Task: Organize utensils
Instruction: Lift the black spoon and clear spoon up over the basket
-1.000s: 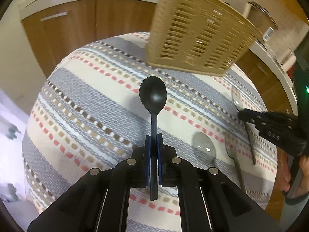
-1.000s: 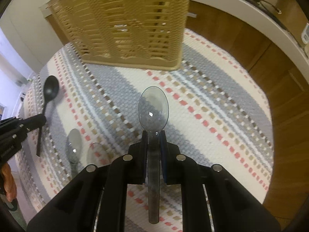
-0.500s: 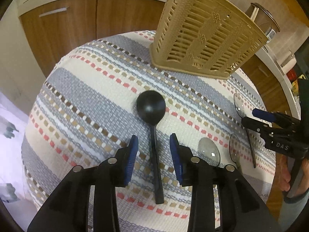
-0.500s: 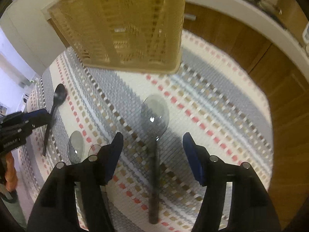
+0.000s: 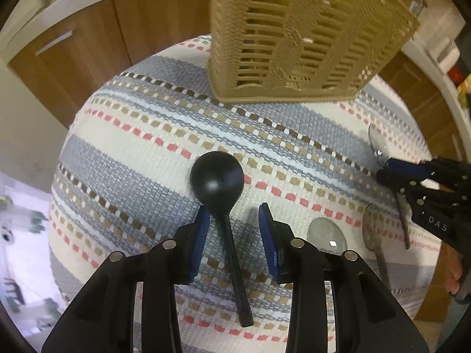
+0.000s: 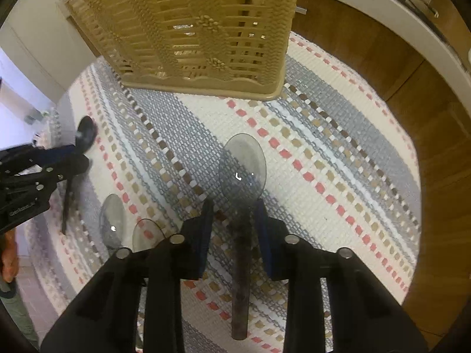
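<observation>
Both tongs point steeply down at the striped woven cloth (image 5: 141, 158). My left tongs (image 5: 234, 217) stand released astride the black plastic spoon (image 5: 217, 176); my right tongs (image 6: 232, 211), just closing, flank the clear smoky plastic spoon (image 6: 242, 164), pads not pressing. Tan slatted basket (image 5: 297, 35) stands beyond.

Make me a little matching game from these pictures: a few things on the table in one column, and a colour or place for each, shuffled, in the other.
Things:
1. basket
2. spoon between the left tool's blue pads
3. spoon between the right tool's pads
4. cloth

Descriptions:
A. clear and see-through, lying on the cloth
B. striped grey and cream with coloured dashes
C. tan, slotted, standing at the far side
D. solid black, lying flat

Pairs: 1-C, 2-D, 3-A, 4-B
</observation>
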Available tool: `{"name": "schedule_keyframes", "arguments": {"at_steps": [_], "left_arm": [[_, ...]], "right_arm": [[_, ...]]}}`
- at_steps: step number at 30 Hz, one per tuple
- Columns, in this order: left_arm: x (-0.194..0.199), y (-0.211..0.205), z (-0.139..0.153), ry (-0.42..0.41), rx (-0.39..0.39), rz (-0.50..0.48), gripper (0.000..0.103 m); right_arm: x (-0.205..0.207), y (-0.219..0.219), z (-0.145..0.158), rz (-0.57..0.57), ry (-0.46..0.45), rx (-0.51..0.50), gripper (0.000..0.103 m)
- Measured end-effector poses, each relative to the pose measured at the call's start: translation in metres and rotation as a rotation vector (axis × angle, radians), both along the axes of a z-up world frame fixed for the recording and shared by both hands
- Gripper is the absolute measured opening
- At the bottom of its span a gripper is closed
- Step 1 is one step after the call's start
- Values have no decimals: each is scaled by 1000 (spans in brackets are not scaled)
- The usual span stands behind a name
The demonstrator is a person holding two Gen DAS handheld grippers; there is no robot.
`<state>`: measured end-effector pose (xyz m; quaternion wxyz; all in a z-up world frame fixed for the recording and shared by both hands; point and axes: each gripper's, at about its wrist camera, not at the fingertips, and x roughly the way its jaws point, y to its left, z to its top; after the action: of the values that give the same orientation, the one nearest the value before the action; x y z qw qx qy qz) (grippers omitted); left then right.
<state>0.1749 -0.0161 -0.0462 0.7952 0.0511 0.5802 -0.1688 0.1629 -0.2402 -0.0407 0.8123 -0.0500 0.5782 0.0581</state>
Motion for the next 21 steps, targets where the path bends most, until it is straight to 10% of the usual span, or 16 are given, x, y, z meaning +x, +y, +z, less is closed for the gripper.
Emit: {"name": "schedule_keyframes", "arguments": {"at_steps": [10, 21], "left_arm": [[7, -15, 1, -50, 96, 0, 6], [-12, 2, 27, -211, -87, 37, 5]], "right_arm": [[2, 18, -2, 12, -5, 16, 10], [-21, 3, 26, 16, -148, 146, 10]]}}
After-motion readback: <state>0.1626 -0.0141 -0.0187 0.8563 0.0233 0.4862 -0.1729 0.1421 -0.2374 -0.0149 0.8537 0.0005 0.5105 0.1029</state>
